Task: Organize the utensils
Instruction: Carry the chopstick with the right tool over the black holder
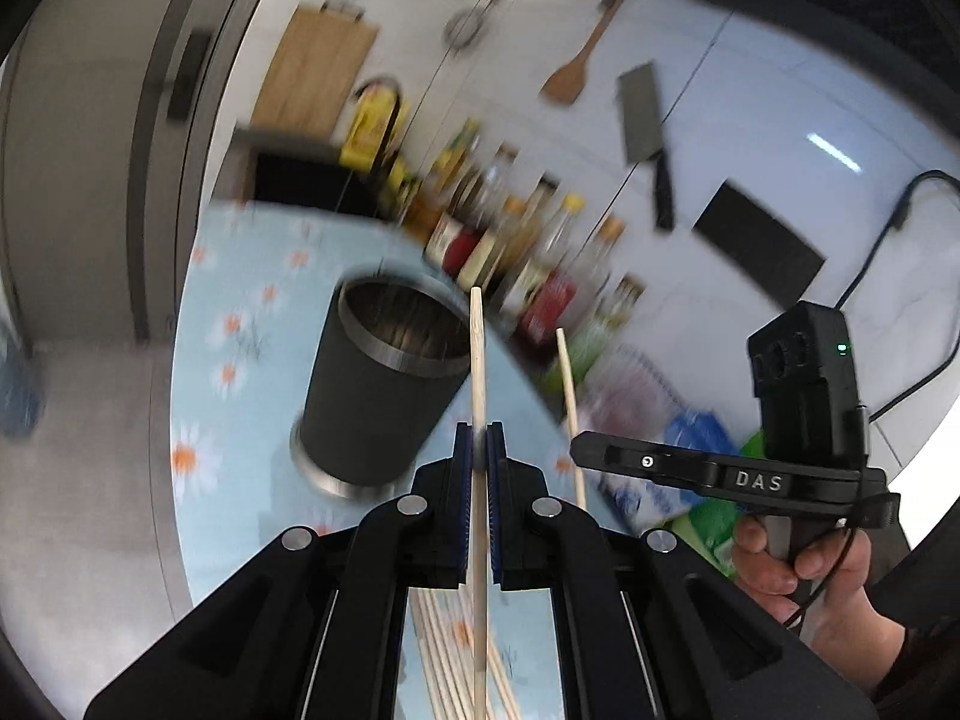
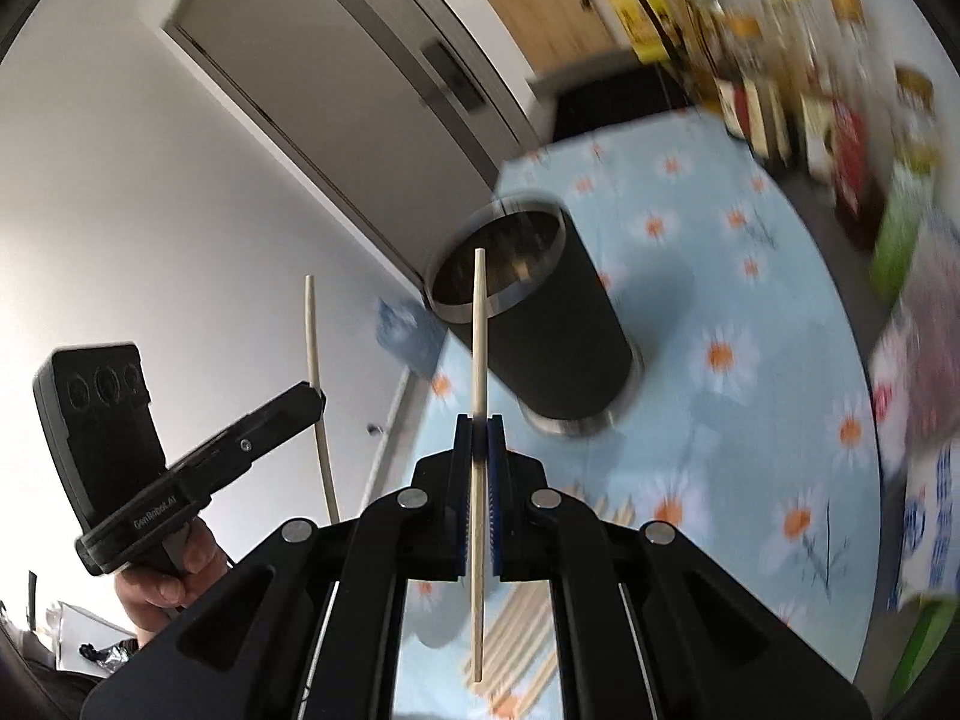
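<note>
My left gripper (image 1: 478,438) is shut on a pale wooden chopstick (image 1: 477,354) that points up past the jaws. A dark cylindrical utensil holder (image 1: 381,387) with a steel rim stands on the flowered tablecloth just ahead and left of it. My right gripper (image 2: 479,429) is shut on another chopstick (image 2: 479,330), its tip in line with the holder's (image 2: 540,312) open mouth. Each gripper shows in the other's view, the right one (image 1: 579,450) and the left one (image 2: 315,399), each with its chopstick. Several loose chopsticks (image 2: 522,642) lie on the cloth below the jaws.
A row of sauce and oil bottles (image 1: 510,240) stands at the table's back edge against the white tiled wall. Packets and bags (image 2: 924,360) sit on the right side. A cleaver (image 1: 645,120) and wooden spatula (image 1: 570,72) hang on the wall. The light blue tablecloth (image 2: 720,276) covers a round table.
</note>
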Motion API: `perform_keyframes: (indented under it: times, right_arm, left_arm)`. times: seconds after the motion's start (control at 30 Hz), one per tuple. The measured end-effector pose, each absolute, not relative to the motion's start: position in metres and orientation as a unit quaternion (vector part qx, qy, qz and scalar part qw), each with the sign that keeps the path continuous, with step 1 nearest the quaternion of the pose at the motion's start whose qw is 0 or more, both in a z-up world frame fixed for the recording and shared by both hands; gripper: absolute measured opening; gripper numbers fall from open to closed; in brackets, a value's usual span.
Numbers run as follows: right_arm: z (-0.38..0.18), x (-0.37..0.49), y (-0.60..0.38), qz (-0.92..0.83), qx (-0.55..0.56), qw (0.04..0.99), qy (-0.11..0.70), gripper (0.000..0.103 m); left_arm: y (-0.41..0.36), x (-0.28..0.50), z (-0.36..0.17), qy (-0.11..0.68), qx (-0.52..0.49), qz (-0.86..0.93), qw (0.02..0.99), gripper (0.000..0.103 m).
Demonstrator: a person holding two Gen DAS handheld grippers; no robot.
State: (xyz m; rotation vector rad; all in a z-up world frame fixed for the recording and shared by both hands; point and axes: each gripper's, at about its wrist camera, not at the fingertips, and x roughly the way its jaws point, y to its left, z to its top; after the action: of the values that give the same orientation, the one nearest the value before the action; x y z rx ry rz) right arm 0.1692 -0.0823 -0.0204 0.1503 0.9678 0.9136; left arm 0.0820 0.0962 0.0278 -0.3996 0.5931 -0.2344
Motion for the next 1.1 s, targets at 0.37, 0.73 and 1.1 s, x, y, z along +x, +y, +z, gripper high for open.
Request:
perform_keyframes:
  times: [0.37,0.73,1.1]
  right_arm:
    - [0.034,0.207,-0.066,0.471,0.099,0.81,0.335,0.006]
    - [0.075,0.231,-0.021,0.464,0.066,0.848,0.249,0.006]
    - [0.037,0.263,-0.005,0.422,0.061,0.869,0.253,0.006]
  left_arm:
    - [0.122,0.116,0.071,0.187,-0.169,-0.116,0.961,0.003]
    - [0.124,0.159,0.1,0.105,-0.135,-0.092,0.981,0.004]
    - [0.14,0.187,0.065,0.084,-0.151,-0.07,0.982,0.004]
